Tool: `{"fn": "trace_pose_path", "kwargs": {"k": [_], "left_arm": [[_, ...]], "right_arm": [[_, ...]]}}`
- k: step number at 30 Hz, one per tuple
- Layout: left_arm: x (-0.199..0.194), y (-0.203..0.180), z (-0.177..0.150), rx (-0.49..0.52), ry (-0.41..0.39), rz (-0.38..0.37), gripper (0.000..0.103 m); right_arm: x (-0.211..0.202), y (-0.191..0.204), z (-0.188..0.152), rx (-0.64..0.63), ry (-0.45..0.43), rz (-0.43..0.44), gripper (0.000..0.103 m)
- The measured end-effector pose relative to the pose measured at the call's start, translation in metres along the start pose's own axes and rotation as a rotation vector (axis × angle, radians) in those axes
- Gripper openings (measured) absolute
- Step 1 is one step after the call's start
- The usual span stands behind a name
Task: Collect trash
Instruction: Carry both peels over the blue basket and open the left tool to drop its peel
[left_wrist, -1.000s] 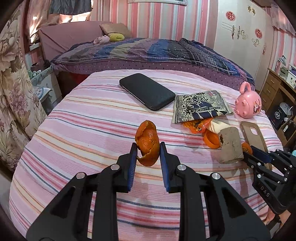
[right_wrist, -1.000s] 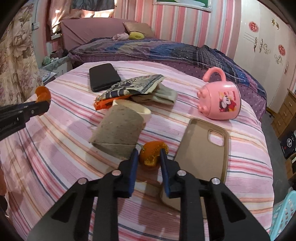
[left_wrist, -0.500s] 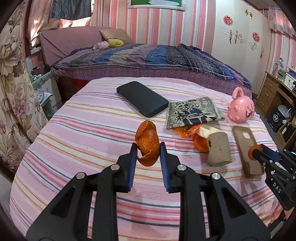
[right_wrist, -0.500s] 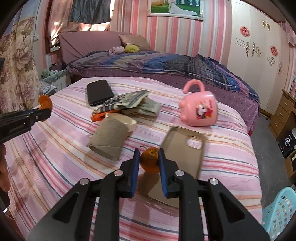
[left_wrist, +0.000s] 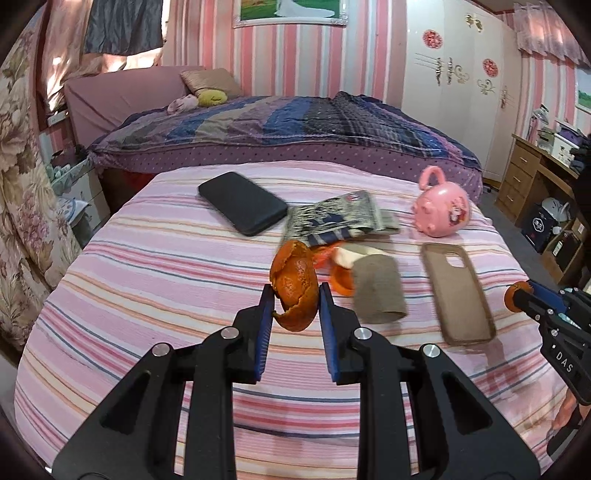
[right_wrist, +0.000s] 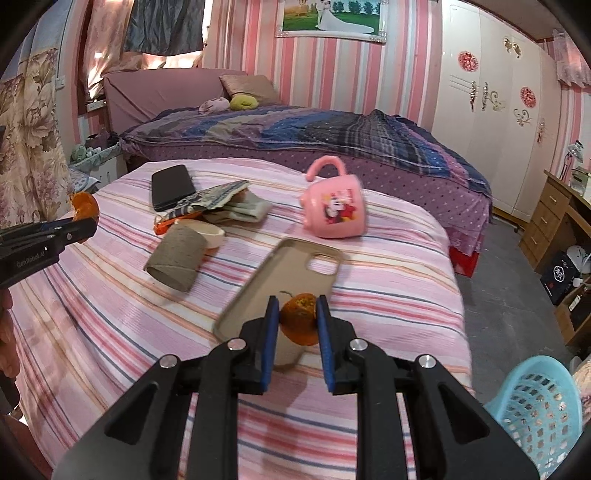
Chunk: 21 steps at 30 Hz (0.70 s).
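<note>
My left gripper (left_wrist: 295, 295) is shut on a large curled piece of orange peel (left_wrist: 293, 282), held above the striped bedspread (left_wrist: 155, 280). In the right wrist view my right gripper (right_wrist: 295, 308) is shut on a smaller piece of orange peel (right_wrist: 300, 319), lifted over the near end of a tan phone case (right_wrist: 280, 280). Each gripper shows at the edge of the other's view: the right gripper (left_wrist: 517, 297) at the right edge, the left gripper (right_wrist: 86, 221) at the left edge. A cardboard roll (right_wrist: 176, 261), a printed wrapper (right_wrist: 208, 201) and orange scraps (left_wrist: 341, 280) lie on the bed.
A black phone (left_wrist: 242, 206) and a pink mug (right_wrist: 334, 210) on its side also lie on the bed. A light blue plastic basket (right_wrist: 539, 410) stands on the floor at the lower right. A wooden desk (left_wrist: 535, 177) is at the far right.
Both grippers have pulled back and risen with their peel pieces. The right one lifted its peel off the bed beside the roll; the blue basket has come into its view.
</note>
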<state>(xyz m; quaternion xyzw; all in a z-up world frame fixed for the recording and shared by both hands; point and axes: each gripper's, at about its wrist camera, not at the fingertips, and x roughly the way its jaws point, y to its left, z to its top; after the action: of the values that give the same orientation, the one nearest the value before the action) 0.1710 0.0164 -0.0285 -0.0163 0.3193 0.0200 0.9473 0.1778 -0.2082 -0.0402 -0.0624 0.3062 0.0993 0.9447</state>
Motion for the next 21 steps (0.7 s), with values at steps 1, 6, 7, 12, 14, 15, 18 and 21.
{"fn": "trace_pose_path", "kwargs": {"k": [1,6,7,12,14,15,18,21], "left_arm": [[-0.002,-0.006,0.0,0.01,-0.004,-0.006,0.023],[-0.005,-0.035,-0.006,0.063,-0.01,-0.032,0.023],[-0.005,-0.039,-0.007,0.07,-0.009,-0.035,0.023],[-0.005,-0.065,-0.014,0.091,-0.007,-0.067,0.023],[-0.005,-0.077,-0.017,0.096,-0.009,-0.076,0.023],[-0.005,-0.083,-0.018,0.102,-0.013,-0.077,0.023],[-0.005,-0.098,-0.022,0.106,-0.013,-0.096,0.023],[-0.003,-0.121,-0.029,0.105,0.001,-0.128,0.023]], "right_arm": [[-0.004,-0.005,-0.002,0.002,-0.002,-0.007,0.021],[-0.019,-0.032,-0.009,0.021,-0.01,-0.035,0.021],[-0.023,-0.041,-0.011,0.034,-0.012,-0.036,0.021],[-0.039,-0.079,-0.021,0.074,-0.021,-0.08,0.021],[-0.045,-0.093,-0.026,0.083,-0.02,-0.098,0.021],[-0.047,-0.1,-0.029,0.086,-0.018,-0.111,0.021],[-0.052,-0.117,-0.035,0.091,-0.011,-0.135,0.021],[-0.06,-0.137,-0.045,0.093,-0.004,-0.169,0.021]]}}
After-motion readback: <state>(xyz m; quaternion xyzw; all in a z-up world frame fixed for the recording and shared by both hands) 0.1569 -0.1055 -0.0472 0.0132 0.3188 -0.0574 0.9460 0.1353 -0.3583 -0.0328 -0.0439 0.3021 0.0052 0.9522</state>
